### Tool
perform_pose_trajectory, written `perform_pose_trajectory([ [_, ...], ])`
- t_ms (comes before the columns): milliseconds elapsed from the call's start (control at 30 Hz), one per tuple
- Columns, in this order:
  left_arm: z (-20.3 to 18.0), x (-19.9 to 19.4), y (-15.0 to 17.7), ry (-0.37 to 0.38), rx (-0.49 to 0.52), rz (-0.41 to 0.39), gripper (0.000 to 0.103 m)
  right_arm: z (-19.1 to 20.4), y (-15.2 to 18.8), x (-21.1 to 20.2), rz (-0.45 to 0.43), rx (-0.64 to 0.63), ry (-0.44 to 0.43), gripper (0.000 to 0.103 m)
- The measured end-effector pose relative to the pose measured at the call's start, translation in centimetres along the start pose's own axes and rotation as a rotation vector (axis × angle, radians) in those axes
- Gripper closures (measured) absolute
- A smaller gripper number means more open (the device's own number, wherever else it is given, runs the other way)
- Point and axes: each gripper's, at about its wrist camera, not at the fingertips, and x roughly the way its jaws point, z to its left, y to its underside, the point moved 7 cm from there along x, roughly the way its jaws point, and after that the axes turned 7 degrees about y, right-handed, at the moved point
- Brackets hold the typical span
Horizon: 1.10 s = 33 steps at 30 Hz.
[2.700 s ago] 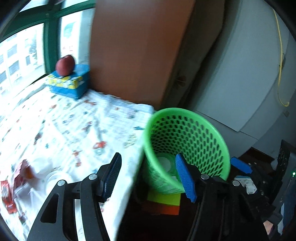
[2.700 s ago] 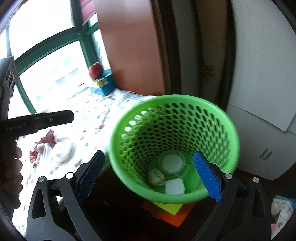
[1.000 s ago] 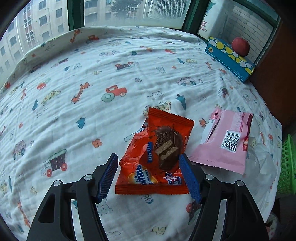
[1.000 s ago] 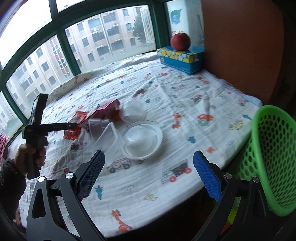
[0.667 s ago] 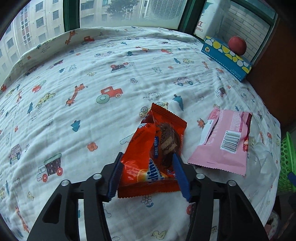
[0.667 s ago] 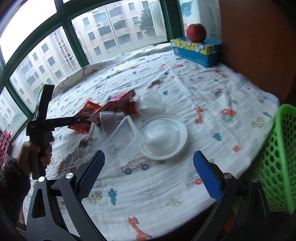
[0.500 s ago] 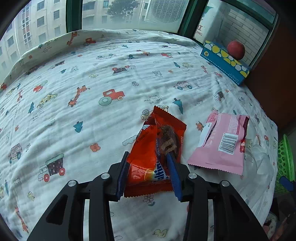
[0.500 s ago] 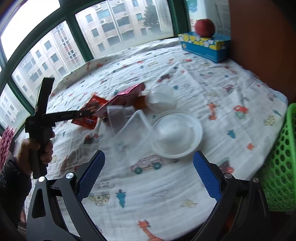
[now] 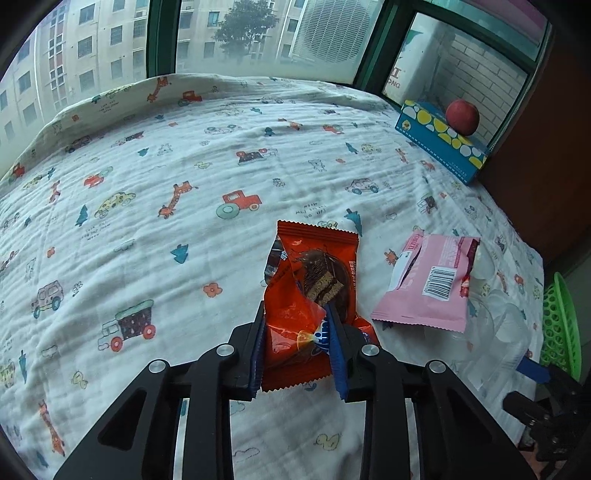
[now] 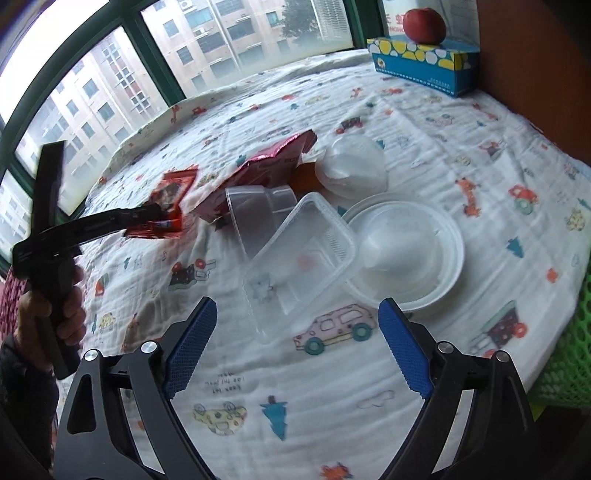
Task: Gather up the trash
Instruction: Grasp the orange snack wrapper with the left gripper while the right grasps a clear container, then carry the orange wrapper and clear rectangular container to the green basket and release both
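A: Low in the centre of the left wrist view, the left gripper is closing on the orange wrapper. Its blue pads press both sides of the wrapper's near end, which is crumpled between them.

B: Where does that wrapper sit?

A: Centre of the frame, on the printed cloth covering the surface. Whether its far end is touching the cloth, I cannot tell. Right of it lies a pink packet, barcode up, apart from the wrapper.

B: And the right gripper?

A: Bottom centre of the right wrist view, jaws wide but closing, nothing between them. It hovers over the cloth just short of a clear rectangular tub.

B: What else is in that pile?

A: The tub leans against a clear cup on its side at centre. A white bowl sits right of centre, touching the tub. Above it lies a domed lid. A red packet lies above the cup.

B: Any bin?

A: A green basket shows at the lower right edge, just off the surface.

B: Background?

A: Upper right, an apple rests on a blue box. At left, a hand grips the left gripper's handle.
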Motion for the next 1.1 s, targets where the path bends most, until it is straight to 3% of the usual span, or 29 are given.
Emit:
perform_pose_trajectory([
  [233,-0.1,-2.0,0.0,0.018,-0.001,-0.036,0.074,0.9,-0.5,1.3,-0.002,0.048,0.073,0.014],
  [567,-0.1,-2.9,0.3,0.030,-0.007,-0.052,0.074,2.2,-0.9,3.1,-0.039,0.023,0.268,0.013],
  [633,-0.2,-3.0,0.4,0.035,-0.010,-0.054,0.074,2.1,-1.0,3.4,-0.050,0.002,0.308,0.016],
  [700,-0.2,-3.2,0.5,0.037,-0.010,-0.056,0.074,2.0,-0.9,3.3,-0.066,-0.020,0.330,0.027],
  [833,-0.4,-3.9,0.5,0.038,-0.006,-0.068,0.074,1.6,-0.6,2.9,-0.077,-0.043,0.313,0.028],
  [1100,-1.9,-6.1,0.1,0.066,0.013,-0.107,0.074,0.7,0.0,-0.5,-0.098,-0.015,0.120,0.030],
])
